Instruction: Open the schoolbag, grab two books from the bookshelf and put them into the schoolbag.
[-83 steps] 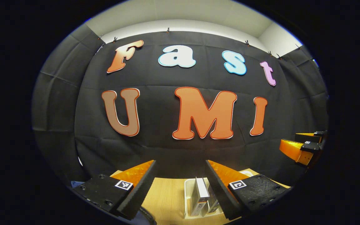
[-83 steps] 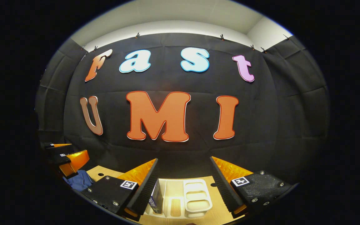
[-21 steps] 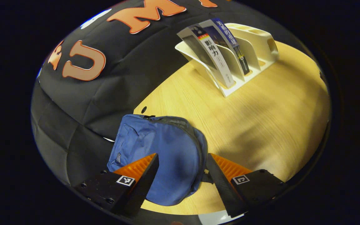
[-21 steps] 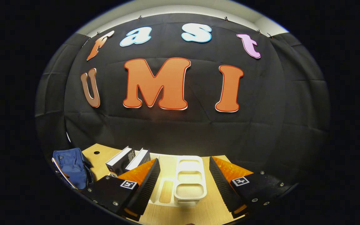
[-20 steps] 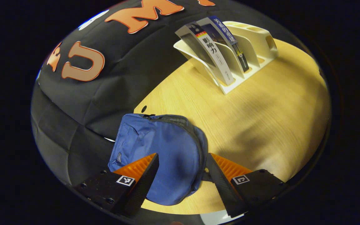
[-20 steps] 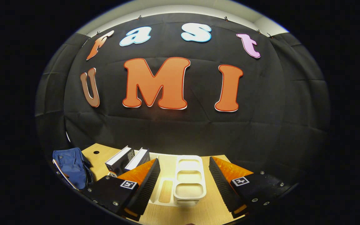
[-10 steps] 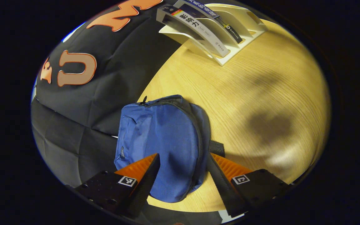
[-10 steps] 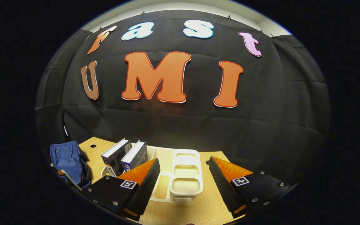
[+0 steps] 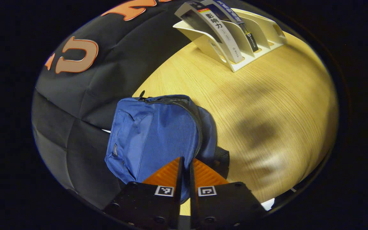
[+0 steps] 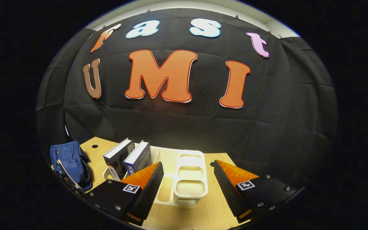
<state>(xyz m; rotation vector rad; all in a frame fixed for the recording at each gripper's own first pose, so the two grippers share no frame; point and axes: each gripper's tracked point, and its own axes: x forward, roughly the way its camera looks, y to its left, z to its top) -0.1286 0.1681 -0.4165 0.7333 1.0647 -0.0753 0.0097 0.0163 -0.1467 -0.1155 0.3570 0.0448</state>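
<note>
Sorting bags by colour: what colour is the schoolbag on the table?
Blue, with a dark zipper; the schoolbag shows best in the left gripper view.

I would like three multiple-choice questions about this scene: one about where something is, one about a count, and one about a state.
1. Where does the schoolbag lie?
A. on the wooden table beside the black cloth wall
B. inside the bookshelf
C. on top of the books

2. How many books stand in the bookshelf?
A. none
B. two
C. five

3. How does the left gripper stand?
A. wide open
B. nearly closed over the schoolbag's lower edge
C. closed on a book

Answers:
1 A: the left gripper view shows the blue bag flat on the table at the wall's edge.
2 B: two spines lean in the white rack's slots.
3 B: its fingers are almost together at the bag; whether they pinch anything cannot be told. The right gripper is open.
</note>
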